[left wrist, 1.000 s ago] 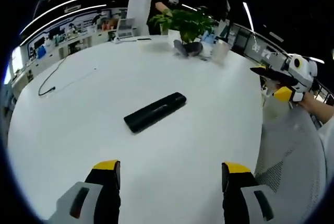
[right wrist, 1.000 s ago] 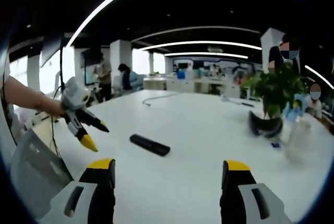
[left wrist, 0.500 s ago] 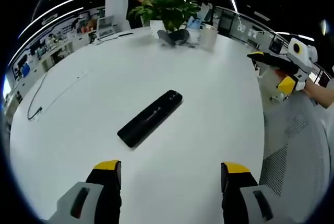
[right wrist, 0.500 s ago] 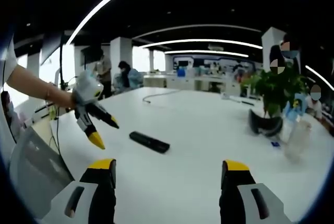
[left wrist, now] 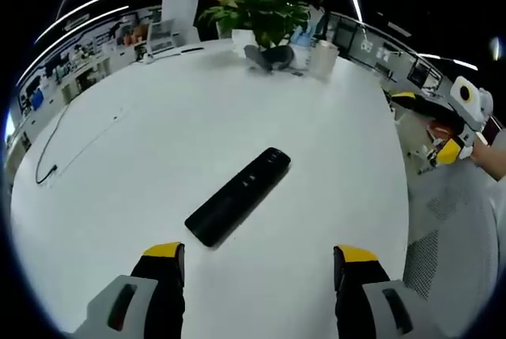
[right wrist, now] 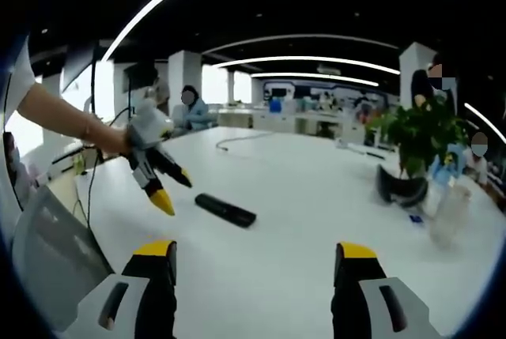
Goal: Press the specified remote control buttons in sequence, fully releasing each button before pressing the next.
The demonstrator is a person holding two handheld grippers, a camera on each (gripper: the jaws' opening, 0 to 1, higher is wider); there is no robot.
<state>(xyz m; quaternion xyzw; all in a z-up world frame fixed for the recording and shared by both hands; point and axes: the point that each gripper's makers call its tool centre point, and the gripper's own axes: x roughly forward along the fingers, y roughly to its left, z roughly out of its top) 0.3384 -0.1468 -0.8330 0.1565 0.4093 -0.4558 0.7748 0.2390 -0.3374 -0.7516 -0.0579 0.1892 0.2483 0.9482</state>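
A slim black rectangular remote control [left wrist: 239,195] lies flat and diagonal on the round white counter [left wrist: 158,141], ahead of the left tongs [left wrist: 257,264], whose yellow-tipped black jaws stand spread wide with nothing between them. In the right gripper view the same remote [right wrist: 226,209] lies left of centre on the counter, the left tongs [right wrist: 172,189] hover just beside its near end, jaws parted, and the right tongs [right wrist: 254,260] stand spread and empty. A leafy green potted plant [left wrist: 265,16] stands at the counter's far edge, with a thin dark cable [left wrist: 67,137] lying well apart from the remote.
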